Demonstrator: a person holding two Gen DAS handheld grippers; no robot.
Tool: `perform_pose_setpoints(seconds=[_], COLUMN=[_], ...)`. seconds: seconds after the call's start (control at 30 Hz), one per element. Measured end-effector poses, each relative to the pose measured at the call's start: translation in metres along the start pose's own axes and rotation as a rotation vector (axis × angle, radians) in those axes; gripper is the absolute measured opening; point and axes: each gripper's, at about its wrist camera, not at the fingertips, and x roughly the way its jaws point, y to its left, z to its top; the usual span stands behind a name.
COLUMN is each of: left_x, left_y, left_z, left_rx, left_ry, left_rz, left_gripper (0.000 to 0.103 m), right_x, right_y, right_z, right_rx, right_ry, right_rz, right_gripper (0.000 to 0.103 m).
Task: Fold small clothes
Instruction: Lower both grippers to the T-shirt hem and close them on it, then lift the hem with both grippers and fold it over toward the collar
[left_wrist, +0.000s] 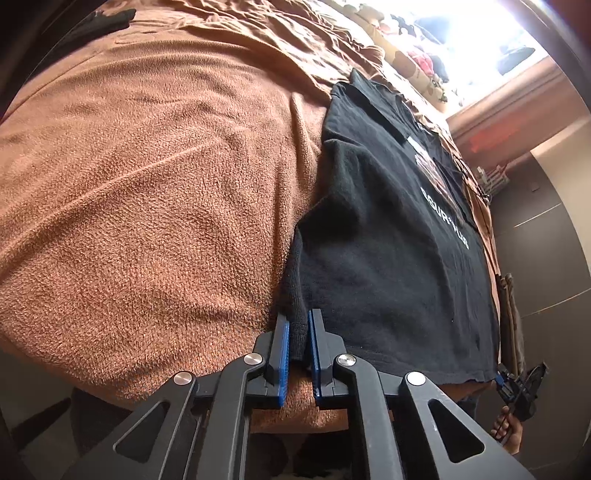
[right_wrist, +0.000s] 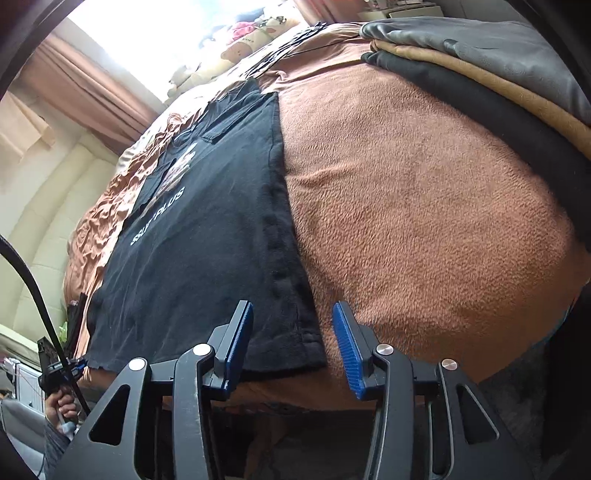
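Left claw (left_wrist: 298, 332) pinching black shirt (left_wrist: 388, 240) hem, right claw (right_wrist: 291, 332) open astride corner

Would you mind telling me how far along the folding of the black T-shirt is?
Done: the black T-shirt lies spread flat, print up, on the brown fleece blanket. In hand: the left tool is pinched on one bottom hem corner; the right tool straddles the other corner, its pads not yet touching the cloth. Left: closing the right tool and every fold, since no crease shows yet.
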Motion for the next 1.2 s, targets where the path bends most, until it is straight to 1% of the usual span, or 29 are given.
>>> perform_pose_setpoints(seconds=[0.03, 0.1, 0.13, 0.17, 0.2, 0.37, 0.57, 0.73, 0.83, 1.0, 1.2], left_x=[-0.002, -0.008, -0.012, -0.017, -0.022, -0.046, -0.074, -0.099, -0.114, -0.138, -0.166], left_y=[-0.001, -0.004, -0.005, -0.006, -0.007, -0.011, -0.028, -0.031, -0.029, -0.020, -0.014], left_z=[-0.001, -0.003, -0.003, -0.004, -0.003, -0.005, -0.004, 0.000, -0.001, -0.010, -0.034], left_rx=[0.004, 0.012, 0.012, 0.012, 0.014, 0.024, 0.067, 0.077, 0.079, 0.083, 0.111], left_ry=[-0.007, -0.025, -0.035, -0.044, -0.053, -0.088, -0.138, -0.184, -0.203, -0.226, -0.236], left_rz=[0.004, 0.009, 0.003, -0.008, -0.020, -0.072, -0.098, -0.113, -0.119, -0.121, -0.121], left_gripper=[0.008, 0.008, 0.008, 0.008, 0.008, 0.007, 0.007, 0.007, 0.007, 0.007, 0.007], right_x=[0.001, 0.006, 0.007, 0.006, 0.003, -0.020, -0.048, -0.069, -0.081, -0.103, -0.125], right_y=[0.002, 0.003, 0.003, 0.004, 0.005, 0.020, 0.034, 0.044, 0.043, 0.038, 0.032], right_z=[0.000, 0.002, 0.004, 0.005, 0.005, 0.002, 0.001, -0.004, -0.007, -0.020, -0.040], right_rx=[-0.003, -0.017, -0.017, -0.008, -0.004, -0.055, -0.075, -0.098, -0.096, -0.093, -0.095], right_ry=[0.008, 0.021, 0.025, 0.026, 0.021, -0.031, -0.078, -0.112, -0.132, -0.151, -0.159], right_rz=[0.006, -0.022, -0.031, -0.018, -0.003, 0.028, 0.060, 0.090, 0.110, 0.151, 0.188], right_gripper=[0.036, 0.017, 0.012, 0.006, 0.004, 0.003, 0.003, 0.002, 0.002, 0.002, 0.002])
